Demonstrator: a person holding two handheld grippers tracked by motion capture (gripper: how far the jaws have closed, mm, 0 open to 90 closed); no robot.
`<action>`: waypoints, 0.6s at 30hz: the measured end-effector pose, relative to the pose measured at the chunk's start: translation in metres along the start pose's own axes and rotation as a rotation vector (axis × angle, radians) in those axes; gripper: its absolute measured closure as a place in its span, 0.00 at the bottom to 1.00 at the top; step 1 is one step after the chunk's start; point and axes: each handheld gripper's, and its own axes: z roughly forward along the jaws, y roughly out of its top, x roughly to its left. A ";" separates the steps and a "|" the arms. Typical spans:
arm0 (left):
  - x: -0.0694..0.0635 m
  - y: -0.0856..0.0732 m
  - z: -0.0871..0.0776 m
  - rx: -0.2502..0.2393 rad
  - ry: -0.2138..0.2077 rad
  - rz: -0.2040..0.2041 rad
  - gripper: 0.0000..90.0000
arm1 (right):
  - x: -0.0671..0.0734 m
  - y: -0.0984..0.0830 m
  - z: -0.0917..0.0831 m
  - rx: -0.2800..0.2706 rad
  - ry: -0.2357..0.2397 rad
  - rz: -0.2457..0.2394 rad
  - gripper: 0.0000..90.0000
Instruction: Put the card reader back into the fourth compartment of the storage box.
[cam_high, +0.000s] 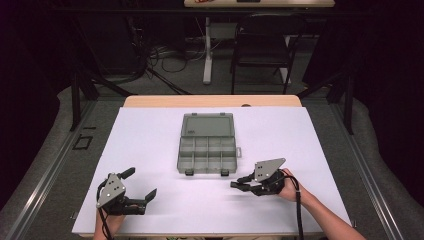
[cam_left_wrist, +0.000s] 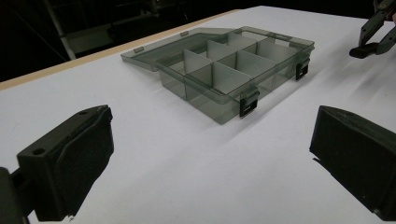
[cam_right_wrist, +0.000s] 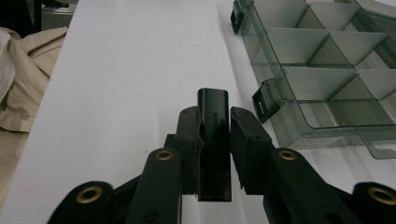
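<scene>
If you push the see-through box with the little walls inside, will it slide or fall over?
The box would probably slide, since it lies low and flat on the smooth white table. It looks light: thin clear plastic with bare compartments. Its open lid might wobble.

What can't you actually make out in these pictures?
- Small black part in the right gripper: its embossed lettering is too small in the right gripper view.
- Organizer box: the high view is too distant to show whether its compartments hold anything; its far corner is cut off in the right gripper view.

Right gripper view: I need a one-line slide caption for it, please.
Right tongs clamp a small black block above the white table, beside an open, empty compartment box.
</scene>
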 end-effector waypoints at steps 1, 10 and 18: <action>0.000 0.000 0.000 0.001 0.001 0.001 0.00 | 0.000 0.000 0.000 0.000 0.000 0.000 0.82; 0.000 0.000 0.000 0.001 0.001 0.001 0.00 | -0.001 0.001 -0.005 -0.002 -0.024 0.005 0.82; 0.000 0.000 0.000 0.009 0.003 0.001 0.00 | -0.002 0.001 -0.008 -0.005 -0.050 0.016 0.82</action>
